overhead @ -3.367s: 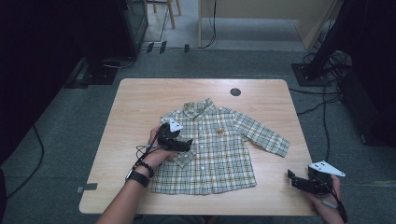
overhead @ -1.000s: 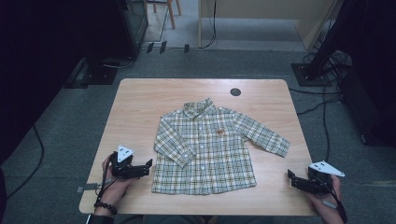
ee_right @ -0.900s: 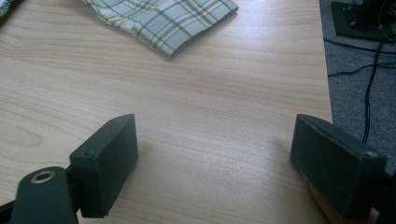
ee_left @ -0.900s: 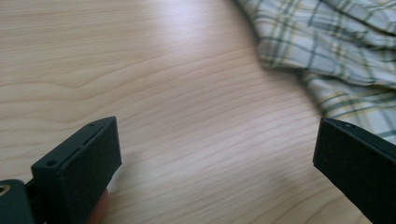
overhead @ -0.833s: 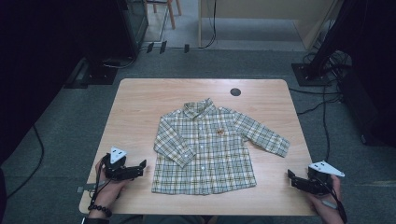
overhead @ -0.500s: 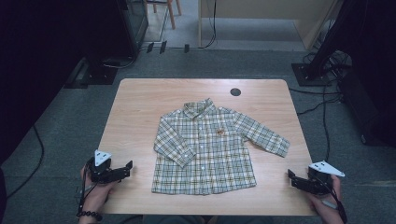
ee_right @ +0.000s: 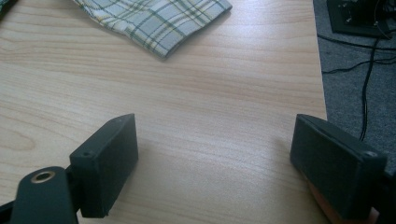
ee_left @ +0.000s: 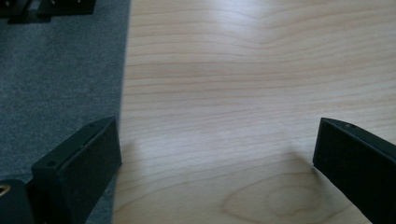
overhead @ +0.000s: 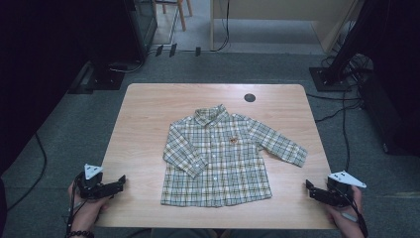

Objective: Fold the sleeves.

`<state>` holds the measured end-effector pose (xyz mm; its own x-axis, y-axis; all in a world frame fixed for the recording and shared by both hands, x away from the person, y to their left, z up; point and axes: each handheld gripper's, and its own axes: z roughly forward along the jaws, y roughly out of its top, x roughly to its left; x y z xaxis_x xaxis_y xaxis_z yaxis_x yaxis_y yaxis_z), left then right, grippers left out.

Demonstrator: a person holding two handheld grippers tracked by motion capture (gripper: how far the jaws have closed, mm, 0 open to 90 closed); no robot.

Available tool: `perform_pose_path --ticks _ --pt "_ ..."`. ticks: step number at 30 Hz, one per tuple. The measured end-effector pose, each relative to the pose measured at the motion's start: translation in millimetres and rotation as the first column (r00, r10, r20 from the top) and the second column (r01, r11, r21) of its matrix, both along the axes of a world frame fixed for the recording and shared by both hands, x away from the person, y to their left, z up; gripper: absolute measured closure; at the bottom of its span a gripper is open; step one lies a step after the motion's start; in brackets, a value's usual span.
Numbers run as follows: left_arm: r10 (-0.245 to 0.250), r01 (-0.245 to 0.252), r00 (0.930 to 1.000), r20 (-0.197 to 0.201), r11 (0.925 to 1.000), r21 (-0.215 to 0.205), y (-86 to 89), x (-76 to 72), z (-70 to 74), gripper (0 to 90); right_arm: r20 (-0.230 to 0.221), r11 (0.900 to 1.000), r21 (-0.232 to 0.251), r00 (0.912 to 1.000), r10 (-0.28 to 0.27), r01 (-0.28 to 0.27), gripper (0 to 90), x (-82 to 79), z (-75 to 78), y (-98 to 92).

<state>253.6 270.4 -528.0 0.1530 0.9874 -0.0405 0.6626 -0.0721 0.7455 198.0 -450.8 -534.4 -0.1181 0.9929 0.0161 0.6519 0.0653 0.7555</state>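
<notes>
plaid shirt [overhead: 220, 157] flat on counter [overhead: 148, 124] | left gripper [overhead: 120, 181], right gripper [overhead: 311, 189] fingers open, empty | risk: snagging one fabric layer would rumple it

A lab or studio — grey carpet [overhead: 69, 129], trailing cables [overhead: 341, 124], black equipment stands [overhead: 341, 74].

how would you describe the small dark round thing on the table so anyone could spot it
Start at the wooden table and find the plaid shirt spread flat in its middle. Just beyond the collar, near the far edge, sits a small dark disc. It is the one round, dark mark on the bare wood.
</notes>
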Motion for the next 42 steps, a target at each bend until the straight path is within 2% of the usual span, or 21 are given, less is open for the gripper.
perform_pose_path --ticks 5,7,9,12,13,17,20,23,25,29,33,37,39,42 --pt "-0.054 0.054 0.9985 -0.007 0.9981 0.030 -6.0 0.2 -0.3 1.4 -0.001 1.000 -0.003 1.0000 -0.007 0.007 15.2 2.1 0.2 -0.2" --pt "-0.056 0.056 0.9984 -0.010 0.9975 0.044 -7.4 0.4 -0.5 1.4 0.003 1.000 -0.008 1.0000 -0.007 0.007 15.2 2.9 0.3 0.4" --pt "-0.059 0.059 0.9982 -0.009 0.9974 0.042 -7.3 0.3 -0.5 1.4 0.021 0.999 -0.032 0.9998 -0.006 0.007 15.2 2.2 0.8 2.5" --pt "-0.061 0.061 0.9981 -0.009 0.9973 0.040 -7.0 0.3 -0.5 1.4 0.007 0.996 -0.084 0.9999 -0.015 0.015 15.2 3.9 4.9 7.3" --pt "-0.060 0.061 0.9981 -0.010 0.9971 0.045 -7.6 0.5 -0.6 1.4 -0.004 0.997 -0.079 0.9999 -0.015 0.015 15.2 5.4 7.7 8.8" --pt "-0.059 0.060 0.9982 -0.012 0.9970 0.050 -8.8 0.9 -0.6 1.4 0.011 0.999 -0.043 0.9999 -0.004 0.004 13.7 13.7 20.8 17.2" --pt "-0.059 0.060 0.9982 -0.012 0.9970 0.049 -8.8 0.9 -0.6 1.4 -0.003 1.000 -0.025 1.0000 0.000 0.000 12.0 23.7 25.8 22.0" --pt "-0.060 0.060 0.9982 -0.009 0.9973 0.041 -7.9 0.8 -0.6 1.4 0.004 1.000 -0.002 1.0000 0.002 -0.002 12.0 32.5 29.7 26.5" --pt "-0.061 0.061 0.9981 -0.009 0.9973 0.040 -7.6 0.7 -0.5 1.4 0.009 1.000 -0.004 1.0000 -0.003 0.003 12.3 39.7 32.0 30.0" --pt "-0.061 0.061 0.9981 -0.009 0.9974 0.039 -7.5 0.7 -0.5 1.4 0.017 0.999 -0.007 0.9992 -0.036 0.036 18.8 56.6 33.9 32.9" --pt "-0.061 0.061 0.9981 -0.009 0.9974 0.039 -7.5 0.7 -0.5 1.4 0.014 0.996 -0.002 0.9957 -0.091 0.091 23.9 72.8 29.9 32.4" --pt "-0.061 0.061 0.9981 -0.009 0.9974 0.039 -7.5 0.7 -0.5 1.4 -0.002 0.994 0.008 0.9940 -0.109 0.109 23.9 83.9 24.8 34.9" --pt "-0.061 0.061 0.9981 -0.009 0.9973 0.040 -7.6 0.8 -0.5 1.4 0.004 0.992 0.015 0.9924 -0.123 0.123 23.9 87.9 23.1 35.5" --pt "-0.061 0.062 0.9981 -0.009 0.9973 0.039 -7.5 0.7 -0.5 1.4 -0.008 0.985 0.009 0.9846 -0.175 0.175 24.5 92.4 19.5 34.5"
